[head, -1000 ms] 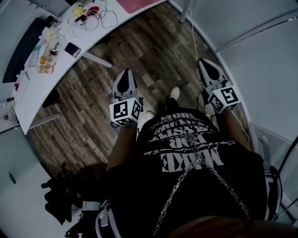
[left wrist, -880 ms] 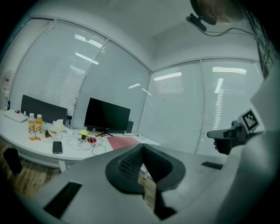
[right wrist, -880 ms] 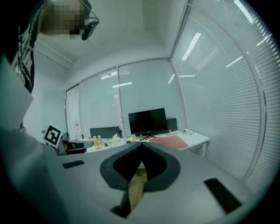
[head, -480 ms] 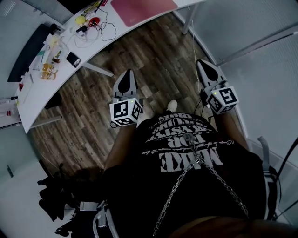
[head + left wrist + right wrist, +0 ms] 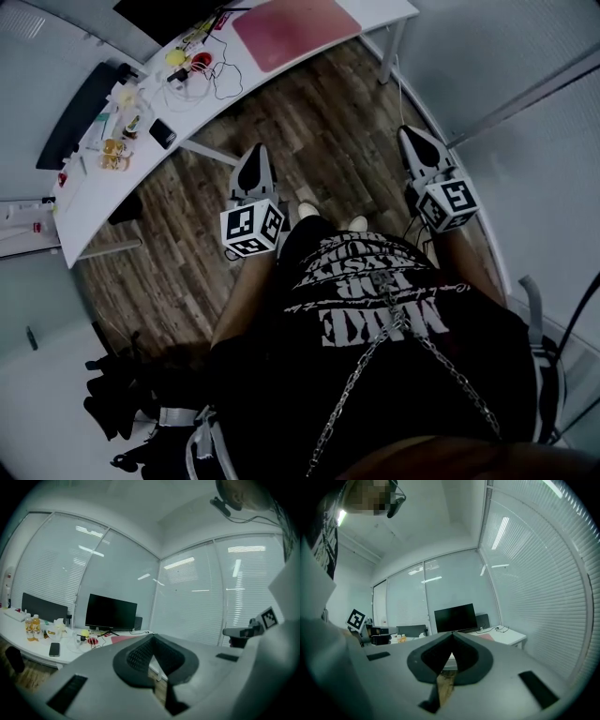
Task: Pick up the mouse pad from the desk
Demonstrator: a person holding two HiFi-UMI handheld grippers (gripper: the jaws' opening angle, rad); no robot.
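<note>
The pink mouse pad (image 5: pixel 295 33) lies flat near the right end of the white curved desk (image 5: pixel 103 202), in front of a black monitor. It is a thin pink strip (image 5: pixel 123 639) in the left gripper view and a small pink patch (image 5: pixel 487 637) in the right gripper view. My left gripper (image 5: pixel 255 152) and right gripper (image 5: pixel 407 133) hang over the wooden floor, well short of the desk, both pointing toward it. Both are shut with nothing between the jaws, as shown by the left gripper (image 5: pixel 153 636) and right gripper (image 5: pixel 452 633) in their own views.
A monitor (image 5: pixel 111 612), a phone (image 5: pixel 162 132), drink bottles (image 5: pixel 114 150), tangled cables with small red and yellow items (image 5: pixel 192 64) and a long dark panel (image 5: pixel 80 112) sit on the desk. Blinded glass walls enclose the corner. Black bags (image 5: pixel 122 403) lie on the floor behind.
Both grippers and the person have moved forward toward the desk. The mouse pad and desk have slid further into the head view, and both grippers stay shut.
</note>
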